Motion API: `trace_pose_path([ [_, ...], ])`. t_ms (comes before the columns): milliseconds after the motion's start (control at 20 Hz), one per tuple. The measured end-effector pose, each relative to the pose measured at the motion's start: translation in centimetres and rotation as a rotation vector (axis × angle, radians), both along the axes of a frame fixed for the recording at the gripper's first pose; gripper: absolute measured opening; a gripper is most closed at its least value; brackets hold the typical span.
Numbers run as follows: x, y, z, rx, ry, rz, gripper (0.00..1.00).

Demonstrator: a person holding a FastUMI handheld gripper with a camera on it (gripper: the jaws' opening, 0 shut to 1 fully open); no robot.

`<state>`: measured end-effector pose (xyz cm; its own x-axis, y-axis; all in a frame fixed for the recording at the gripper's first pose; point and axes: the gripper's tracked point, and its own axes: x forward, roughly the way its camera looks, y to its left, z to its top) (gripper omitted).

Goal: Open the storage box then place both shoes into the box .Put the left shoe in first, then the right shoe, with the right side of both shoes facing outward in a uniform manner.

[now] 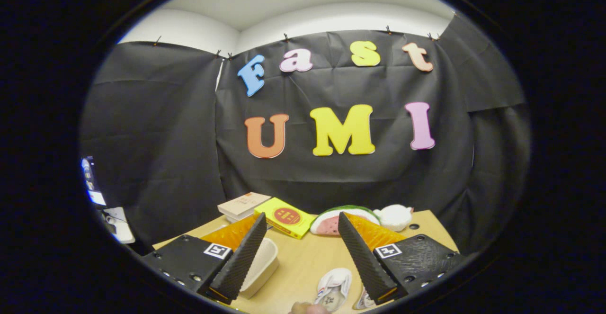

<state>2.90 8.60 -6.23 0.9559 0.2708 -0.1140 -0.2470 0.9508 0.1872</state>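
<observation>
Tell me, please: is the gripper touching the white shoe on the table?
Apart. In the gripper view the gripper is open, and the white shoe lies on the table between the fingers, with bare wood showing on both sides.

Wooden table (303,262), books (265,210), shoes (334,288), white box (260,266)

Yellow box (285,218), tan book (243,204), watermelon-slice toy (331,222), white plush (396,216), wooden table (303,262)

One shoe (334,289) lies on the counter (303,262) between the open fingers (303,224); its near end is cut off. Just right of it, the second shoe (363,300) is mostly hidden behind a finger. Left of it, a box (261,266) is partly covered.
</observation>
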Motion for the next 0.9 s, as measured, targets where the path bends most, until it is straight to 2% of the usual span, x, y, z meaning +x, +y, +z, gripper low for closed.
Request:
trace_pose_path([
  [300,1.3,4.6,-6.9,0.103,0.135,0.077,0.95],
  [550,1.8,9.0,-12.4,0.15,0.274,0.178,0.95],
  [900,1.5,12.8,-17.2,0.226,0.43,0.23,0.95],
])
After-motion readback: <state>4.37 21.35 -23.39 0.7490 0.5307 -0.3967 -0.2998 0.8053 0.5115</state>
